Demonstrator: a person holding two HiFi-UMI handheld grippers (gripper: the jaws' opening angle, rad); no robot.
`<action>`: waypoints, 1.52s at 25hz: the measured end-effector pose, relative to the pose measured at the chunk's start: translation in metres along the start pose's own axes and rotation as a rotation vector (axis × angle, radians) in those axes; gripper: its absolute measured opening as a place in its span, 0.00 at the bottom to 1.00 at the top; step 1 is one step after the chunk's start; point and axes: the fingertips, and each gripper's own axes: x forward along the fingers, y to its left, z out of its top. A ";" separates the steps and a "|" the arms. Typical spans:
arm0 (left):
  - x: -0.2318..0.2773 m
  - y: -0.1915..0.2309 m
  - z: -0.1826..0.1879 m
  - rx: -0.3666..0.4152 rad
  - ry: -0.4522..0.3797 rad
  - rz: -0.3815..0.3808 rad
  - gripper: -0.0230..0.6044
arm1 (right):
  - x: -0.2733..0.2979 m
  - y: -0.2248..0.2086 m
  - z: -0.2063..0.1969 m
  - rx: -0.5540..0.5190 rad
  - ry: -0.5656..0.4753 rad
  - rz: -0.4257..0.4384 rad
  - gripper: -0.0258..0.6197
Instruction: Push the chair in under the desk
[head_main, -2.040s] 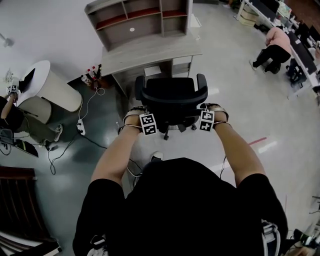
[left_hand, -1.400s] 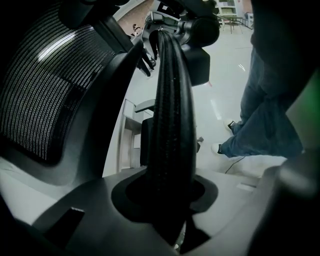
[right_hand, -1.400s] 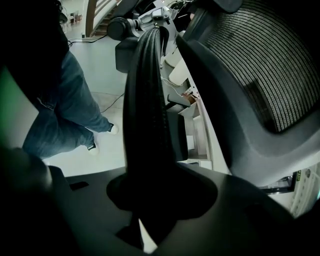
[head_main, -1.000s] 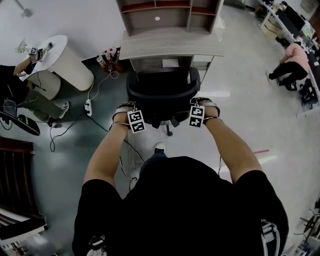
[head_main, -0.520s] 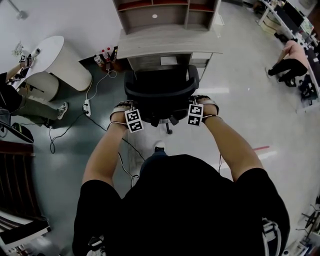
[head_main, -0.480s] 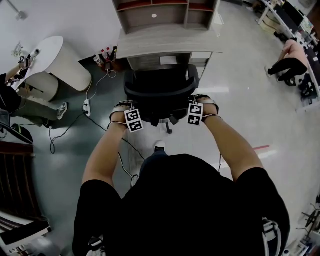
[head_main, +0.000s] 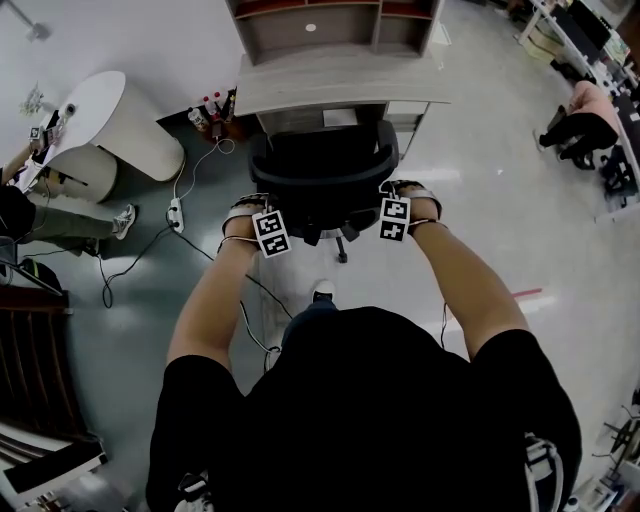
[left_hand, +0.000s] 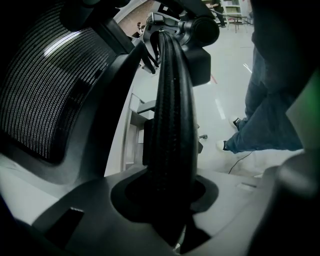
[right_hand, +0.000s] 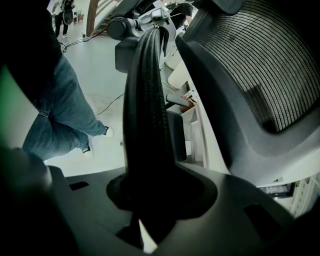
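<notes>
A black mesh office chair (head_main: 322, 165) stands in front of the grey desk (head_main: 340, 80), its front part under the desk edge. My left gripper (head_main: 262, 212) is shut on the left rim of the backrest, and my right gripper (head_main: 396, 207) is shut on the right rim. In the left gripper view the ribbed black rim (left_hand: 170, 125) runs up from between the jaws of the left gripper (left_hand: 170, 202), with the mesh back (left_hand: 45, 90) to its left. In the right gripper view the rim (right_hand: 145, 110) likewise passes through the right gripper (right_hand: 150, 200).
A shelf hutch (head_main: 330, 25) sits on the desk. Bottles (head_main: 212, 106), a power strip (head_main: 176, 213) and cables lie on the floor left of the chair. A round white table (head_main: 110, 115) and a seated person (head_main: 40, 215) are at left; another person (head_main: 585, 110) at far right.
The chair has rolled forward toward the desk, with both grippers following on the backrest. Its front now reaches under the desk edge.
</notes>
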 end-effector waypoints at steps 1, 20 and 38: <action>0.002 0.004 -0.001 -0.001 0.001 0.002 0.22 | 0.003 -0.003 0.001 0.000 0.000 0.001 0.23; 0.043 0.071 -0.024 0.024 -0.014 0.000 0.22 | 0.040 -0.065 0.018 0.035 0.010 -0.005 0.24; 0.059 0.101 -0.024 0.023 -0.021 0.008 0.23 | 0.055 -0.096 0.015 0.043 0.007 -0.022 0.24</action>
